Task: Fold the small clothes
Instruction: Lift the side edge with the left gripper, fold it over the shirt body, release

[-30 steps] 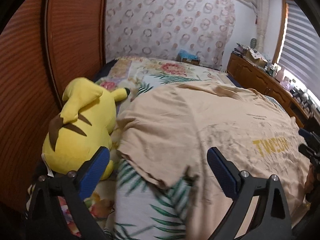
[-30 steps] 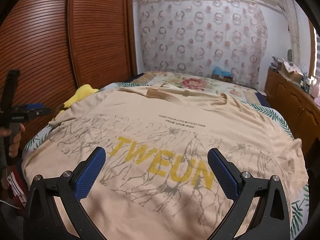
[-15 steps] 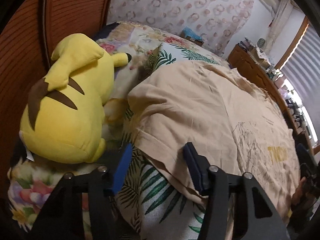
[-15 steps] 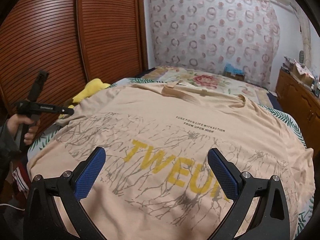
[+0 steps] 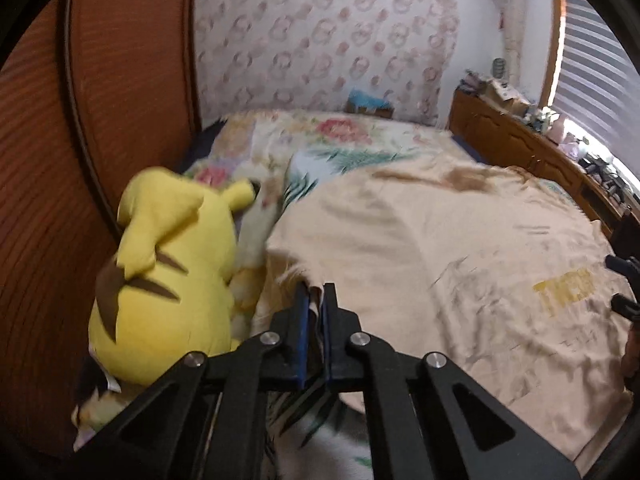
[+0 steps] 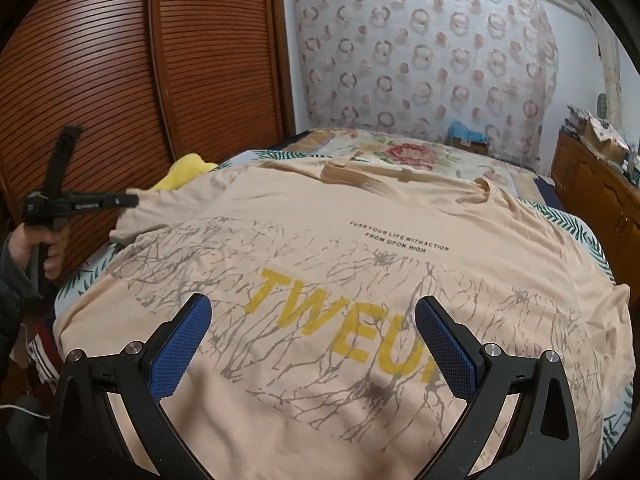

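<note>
A beige T-shirt (image 6: pixel 360 248) with yellow "TWEUN" lettering lies spread flat on the bed; it also shows in the left wrist view (image 5: pixel 460 260). My left gripper (image 5: pixel 316 296) is shut on the edge of the shirt's left sleeve and lifts it slightly. In the right wrist view the left gripper (image 6: pixel 132 200) pinches that sleeve at the shirt's left side. My right gripper (image 6: pixel 312 320) is open and empty, hovering above the shirt's lower hem in front of the lettering.
A yellow plush toy (image 5: pixel 168 272) lies at the bed's left edge next to the sleeve. A brown slatted wardrobe (image 6: pixel 120 80) stands on the left. A wooden dresser (image 5: pixel 540 160) with clutter runs along the right. Floral bedding (image 6: pixel 408 152) covers the far bed.
My left gripper moved onto the sleeve edge and closed on it, and now pulls the sleeve up. The right gripper stayed open over the hem.
</note>
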`<state>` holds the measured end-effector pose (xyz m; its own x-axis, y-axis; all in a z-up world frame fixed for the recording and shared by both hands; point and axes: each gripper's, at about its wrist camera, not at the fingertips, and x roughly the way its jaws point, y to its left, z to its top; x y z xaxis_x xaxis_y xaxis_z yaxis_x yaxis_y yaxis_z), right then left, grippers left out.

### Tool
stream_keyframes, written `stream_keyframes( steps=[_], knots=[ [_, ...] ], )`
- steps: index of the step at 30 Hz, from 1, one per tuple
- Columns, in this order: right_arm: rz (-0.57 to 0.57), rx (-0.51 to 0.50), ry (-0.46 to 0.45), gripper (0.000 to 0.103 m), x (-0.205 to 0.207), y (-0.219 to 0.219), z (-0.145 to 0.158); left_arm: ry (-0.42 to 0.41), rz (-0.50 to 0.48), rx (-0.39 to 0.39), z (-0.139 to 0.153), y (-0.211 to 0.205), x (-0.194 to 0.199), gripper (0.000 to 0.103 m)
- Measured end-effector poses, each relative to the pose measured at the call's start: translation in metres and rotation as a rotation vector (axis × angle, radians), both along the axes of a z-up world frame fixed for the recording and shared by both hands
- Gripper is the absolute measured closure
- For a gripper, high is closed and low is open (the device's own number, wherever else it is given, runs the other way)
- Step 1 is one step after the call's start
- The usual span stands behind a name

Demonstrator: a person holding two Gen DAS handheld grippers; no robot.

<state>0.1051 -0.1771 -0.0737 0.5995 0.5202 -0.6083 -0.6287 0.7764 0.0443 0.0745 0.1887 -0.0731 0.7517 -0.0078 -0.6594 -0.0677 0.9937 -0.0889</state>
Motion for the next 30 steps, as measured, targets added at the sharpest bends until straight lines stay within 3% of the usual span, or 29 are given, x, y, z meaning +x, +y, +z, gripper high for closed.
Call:
stream_keyframes(
  steps=[5,14,16,18,26,30],
  knots=[
    [-0.026,0.015,0.001,0.0,0.003,-0.012,0.002,-0.034,-0.064,0.0,0.024,-0.026,0.018,0.102],
    [-0.091,0.046,-0.007,0.0,0.009,-0.044,0.011,-0.045,-0.219,0.014,0.05,-0.108,0.055,0.101],
    [-0.1,0.052,-0.006,0.0,0.009,-0.049,0.011,-0.046,-0.269,0.013,0.054,-0.124,0.055,0.088],
    [-0.106,0.055,-0.004,0.0,0.01,-0.053,0.011,-0.051,-0.287,0.023,0.056,-0.135,0.051,0.082],
    [-0.095,0.045,0.0,0.0,0.01,-0.052,0.011,-0.046,-0.23,0.076,0.056,-0.12,0.028,0.068],
    [-0.054,0.039,0.0,0.007,0.014,-0.042,0.016,-0.02,-0.168,0.079,0.039,-0.093,0.017,0.065]
  ],
)
